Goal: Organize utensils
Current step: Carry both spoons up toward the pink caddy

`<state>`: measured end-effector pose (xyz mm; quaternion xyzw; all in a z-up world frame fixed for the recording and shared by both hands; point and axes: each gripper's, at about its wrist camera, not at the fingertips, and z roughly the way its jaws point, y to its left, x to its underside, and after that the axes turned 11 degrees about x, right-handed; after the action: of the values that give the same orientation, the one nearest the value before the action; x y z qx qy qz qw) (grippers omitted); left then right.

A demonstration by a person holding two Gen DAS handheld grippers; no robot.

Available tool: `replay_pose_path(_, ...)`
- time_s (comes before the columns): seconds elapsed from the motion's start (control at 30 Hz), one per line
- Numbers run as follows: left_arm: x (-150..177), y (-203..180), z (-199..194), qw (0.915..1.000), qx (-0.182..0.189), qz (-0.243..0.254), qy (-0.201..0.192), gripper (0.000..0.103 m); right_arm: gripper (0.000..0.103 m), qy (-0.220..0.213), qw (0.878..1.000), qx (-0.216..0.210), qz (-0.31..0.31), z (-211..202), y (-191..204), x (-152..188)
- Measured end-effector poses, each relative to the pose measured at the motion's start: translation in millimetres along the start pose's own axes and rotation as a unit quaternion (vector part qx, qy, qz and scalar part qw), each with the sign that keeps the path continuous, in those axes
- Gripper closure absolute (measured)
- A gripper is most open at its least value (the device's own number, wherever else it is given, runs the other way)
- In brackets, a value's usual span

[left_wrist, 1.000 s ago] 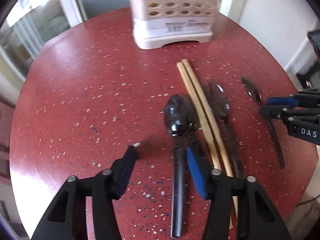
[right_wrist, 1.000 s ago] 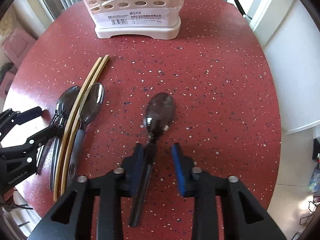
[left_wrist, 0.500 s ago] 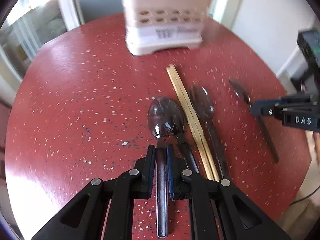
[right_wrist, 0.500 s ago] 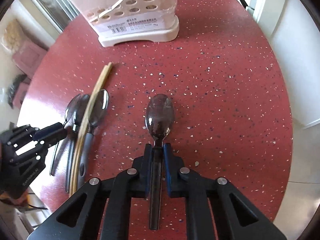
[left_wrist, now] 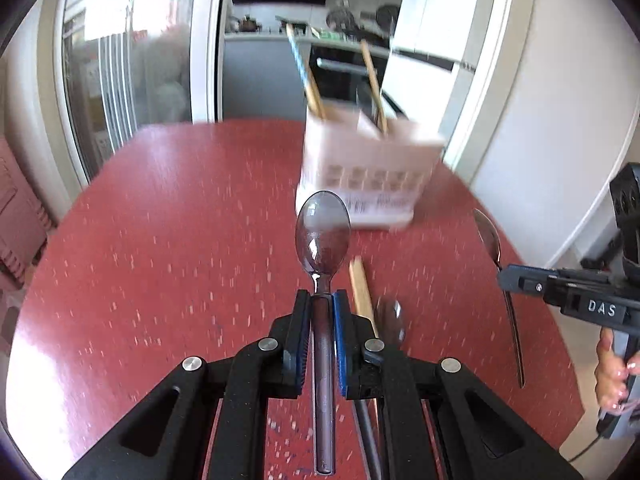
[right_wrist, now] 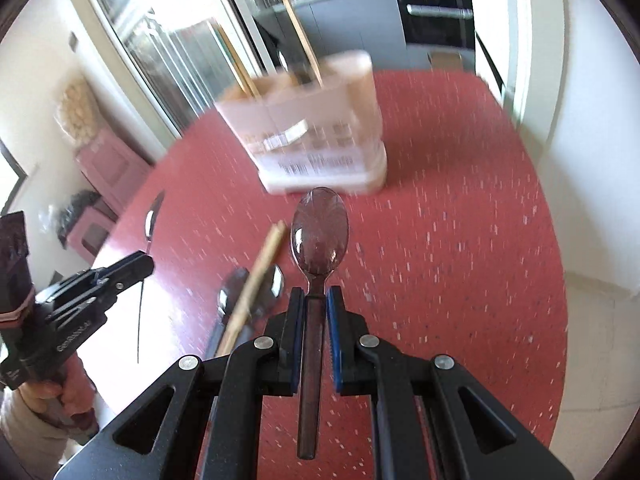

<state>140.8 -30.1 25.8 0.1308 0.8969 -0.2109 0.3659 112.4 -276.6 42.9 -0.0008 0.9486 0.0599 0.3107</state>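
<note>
My left gripper is shut on the handle of a dark translucent spoon and holds it lifted above the red table, bowl pointing at the white utensil holder. My right gripper is shut on a second dark spoon, also lifted, in front of the holder. Chopsticks and another spoon lie on the table below; they also show in the right wrist view.
The holder has chopsticks standing in it. The right gripper shows at the right edge of the left wrist view. The left gripper shows in the right wrist view. White walls and glass doors surround the table.
Both grippers closed on their spoons and lifted them off the table, tilting up toward the holder. The views are blurred from motion.
</note>
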Motion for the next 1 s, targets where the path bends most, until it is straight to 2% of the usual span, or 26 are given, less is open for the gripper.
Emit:
replay_pose_path(0.2,-42,-6,-7,0.9983,0.007,-0.003,-0.058,0.062,0.091,-0.073,0.997,-0.01,-0.002,-20,9,-27)
replay_pose_path(0.47,-97,-2,0,0.9934,0.024,-0.016,-0.111,0.062,0.091,-0.122,0.992,-0.023,0.009,-23,12,-80)
replay_pose_path(0.8,-166,8,36,0.9867,0.017,-0.023,-0.16,0.062,0.091,-0.19,0.981,-0.028,0.018,-5,14,-156)
replay_pose_path(1.0,-186,12,66,0.9821,-0.004,-0.016,-0.187,0.062,0.091,-0.24,0.971,0.002,0.0,15,18,-183)
